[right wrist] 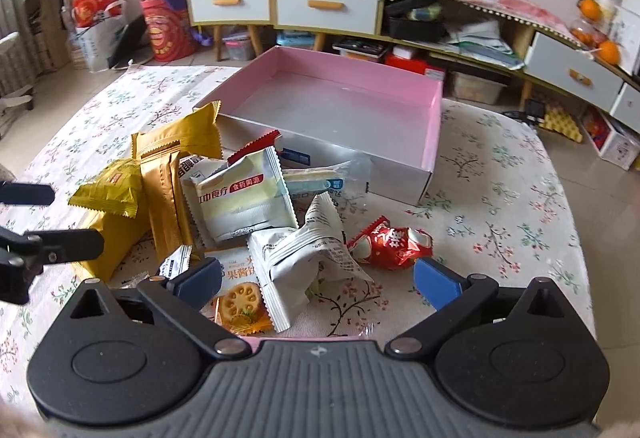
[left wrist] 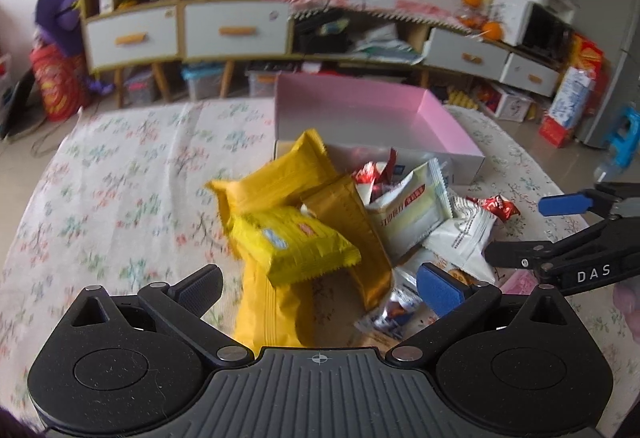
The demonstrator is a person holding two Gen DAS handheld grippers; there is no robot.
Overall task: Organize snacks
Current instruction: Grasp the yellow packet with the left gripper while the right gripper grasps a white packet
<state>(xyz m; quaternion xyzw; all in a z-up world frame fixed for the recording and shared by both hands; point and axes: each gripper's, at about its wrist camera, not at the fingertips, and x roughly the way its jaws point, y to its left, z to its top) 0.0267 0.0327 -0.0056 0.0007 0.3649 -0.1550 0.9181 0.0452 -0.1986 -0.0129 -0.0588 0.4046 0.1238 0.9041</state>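
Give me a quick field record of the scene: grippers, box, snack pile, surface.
left gripper: open, holding nothing, over the yellow packets
right gripper: open, holding nothing, over the white packets
pink box: open-topped, nothing visible inside, behind the pile
yellow packet: on top of the gold packets, left side of the pile
white packet: nearest the right gripper
red candy wrapper: on the cloth, right of the white packet
tablecloth: floral

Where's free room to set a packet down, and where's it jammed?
Free: the whole floor of the pink box, nothing in it; bare floral tablecloth right of the red candy wrapper; open cloth left of the yellow packets. Jammed: the snack pile against the box's near wall, between both open grippers.
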